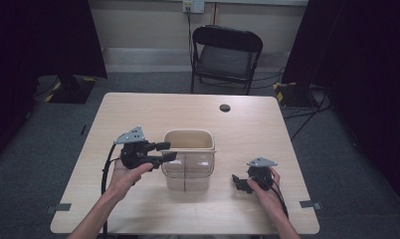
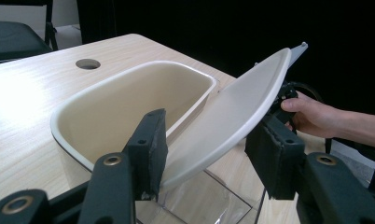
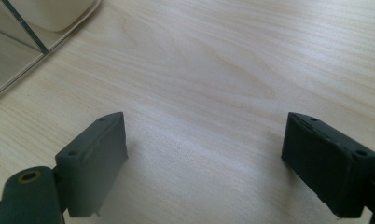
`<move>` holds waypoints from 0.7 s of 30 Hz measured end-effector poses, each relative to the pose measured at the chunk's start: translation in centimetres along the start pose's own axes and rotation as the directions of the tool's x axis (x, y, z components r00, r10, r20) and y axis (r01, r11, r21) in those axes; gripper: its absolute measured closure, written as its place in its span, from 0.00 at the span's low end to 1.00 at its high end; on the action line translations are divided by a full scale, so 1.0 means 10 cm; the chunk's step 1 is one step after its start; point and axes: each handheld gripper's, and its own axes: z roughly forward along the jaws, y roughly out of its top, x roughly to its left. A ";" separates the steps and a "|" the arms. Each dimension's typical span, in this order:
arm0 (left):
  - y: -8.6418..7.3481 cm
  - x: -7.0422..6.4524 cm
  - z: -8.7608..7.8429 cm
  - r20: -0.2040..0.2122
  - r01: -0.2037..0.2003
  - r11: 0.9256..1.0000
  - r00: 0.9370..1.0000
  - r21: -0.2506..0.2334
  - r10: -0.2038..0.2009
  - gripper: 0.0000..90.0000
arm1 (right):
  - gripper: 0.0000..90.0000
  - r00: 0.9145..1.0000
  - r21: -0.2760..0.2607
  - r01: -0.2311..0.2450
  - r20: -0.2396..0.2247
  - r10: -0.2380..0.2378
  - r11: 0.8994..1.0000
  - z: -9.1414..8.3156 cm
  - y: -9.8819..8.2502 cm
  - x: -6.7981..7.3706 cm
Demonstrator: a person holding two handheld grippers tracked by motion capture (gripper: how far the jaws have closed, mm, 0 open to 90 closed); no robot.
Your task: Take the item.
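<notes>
Left gripper [image 2: 209, 154] at the bin lid

At frame centre, its jaws grasped the cream lid [image 2: 232, 116] tilted over the clear bin [image 1: 188, 172]; lower right, the right gripper [image 1: 240, 183] rested released on the desk [image 1: 138, 114].

The container [image 1: 188, 160] stands near the middle of the table [image 1: 138, 114]. The left gripper [image 1: 166, 151] is just at its left side, at the rim. The right gripper [image 1: 236, 180] rests on the table to the right of the container, apart from it. Behind the table stands a chair [image 1: 227, 55].
</notes>
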 end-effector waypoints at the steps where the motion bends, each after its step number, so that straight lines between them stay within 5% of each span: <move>1: 0.01 0.01 0.00 0.000 -0.005 1.000 1.000 0.002 0.005 0.54 | 0.15 1.000 0.000 0.000 0.000 0.000 1.000 0.00 0.00 0.00; 21: 0.06 0.06 0.03 -0.002 0.022 1.000 1.000 -0.009 -0.022 0.58 | 0.15 1.000 0.000 0.000 0.000 0.000 1.000 0.00 0.00 0.00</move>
